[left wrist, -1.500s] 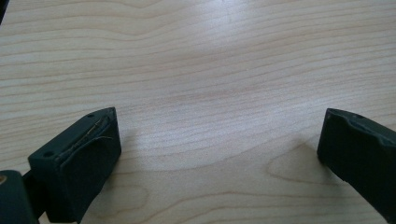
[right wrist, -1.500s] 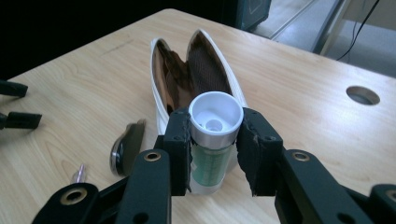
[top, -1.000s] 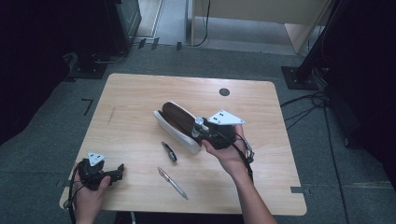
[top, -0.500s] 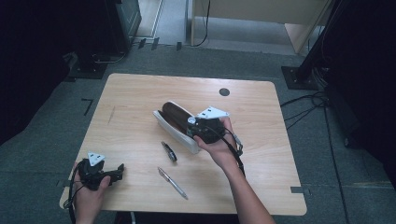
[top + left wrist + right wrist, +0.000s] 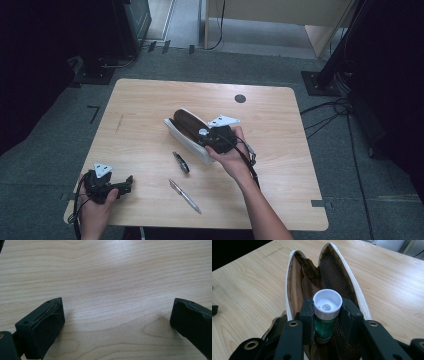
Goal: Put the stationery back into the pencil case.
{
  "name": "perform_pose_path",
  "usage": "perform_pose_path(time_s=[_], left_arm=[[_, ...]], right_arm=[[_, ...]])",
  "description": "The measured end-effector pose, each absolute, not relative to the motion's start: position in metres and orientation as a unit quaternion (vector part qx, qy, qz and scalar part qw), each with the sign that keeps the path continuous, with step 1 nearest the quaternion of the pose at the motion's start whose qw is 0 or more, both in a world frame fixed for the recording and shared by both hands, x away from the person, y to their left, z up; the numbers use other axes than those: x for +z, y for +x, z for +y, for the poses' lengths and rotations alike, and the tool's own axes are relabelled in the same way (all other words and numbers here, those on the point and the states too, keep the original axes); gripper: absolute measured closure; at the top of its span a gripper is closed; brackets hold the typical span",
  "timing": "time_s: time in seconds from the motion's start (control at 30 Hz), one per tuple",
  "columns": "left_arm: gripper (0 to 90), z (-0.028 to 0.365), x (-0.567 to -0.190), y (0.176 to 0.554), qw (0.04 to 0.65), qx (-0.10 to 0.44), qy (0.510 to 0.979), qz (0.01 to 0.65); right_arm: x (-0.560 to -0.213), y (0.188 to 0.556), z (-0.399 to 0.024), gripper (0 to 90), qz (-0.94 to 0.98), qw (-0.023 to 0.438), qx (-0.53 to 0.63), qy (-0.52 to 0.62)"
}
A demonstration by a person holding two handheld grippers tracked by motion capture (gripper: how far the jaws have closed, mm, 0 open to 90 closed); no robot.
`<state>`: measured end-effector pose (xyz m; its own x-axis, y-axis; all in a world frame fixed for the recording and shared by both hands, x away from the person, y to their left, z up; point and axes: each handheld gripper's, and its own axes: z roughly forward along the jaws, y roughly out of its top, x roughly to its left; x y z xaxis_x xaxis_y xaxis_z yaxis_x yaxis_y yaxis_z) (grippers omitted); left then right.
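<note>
Right tool [image 5: 327,315] shifted left, glue stick [image 5: 326,312] over pouch [image 5: 294,290].

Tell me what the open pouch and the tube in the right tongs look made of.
Pouch: seems white leather-like or vinyl outside, judging by its smooth stitched rim; brown fabric lining that creases, plus a black mesh pocket.
Tube: likely plastic, with a glossy green printed body and a matte white moulded cap. The right tongs are shut on it.
Table: pale wood grain, possibly laminate.
</note>
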<state>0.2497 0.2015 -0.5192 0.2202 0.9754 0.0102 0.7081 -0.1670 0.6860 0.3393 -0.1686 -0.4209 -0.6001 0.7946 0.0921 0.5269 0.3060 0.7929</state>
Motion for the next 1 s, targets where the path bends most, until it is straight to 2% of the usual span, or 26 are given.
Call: perform_pose_path(time_s=[1.0], left_arm=[[0.0, 0.201, -0.519, 0.25, 0.286, 0.234, 0.727, 0.579]], right_arm=[[-0.427, 0.35, -0.162, 65.7, 0.798, 0.151, 0.402, 0.422]])
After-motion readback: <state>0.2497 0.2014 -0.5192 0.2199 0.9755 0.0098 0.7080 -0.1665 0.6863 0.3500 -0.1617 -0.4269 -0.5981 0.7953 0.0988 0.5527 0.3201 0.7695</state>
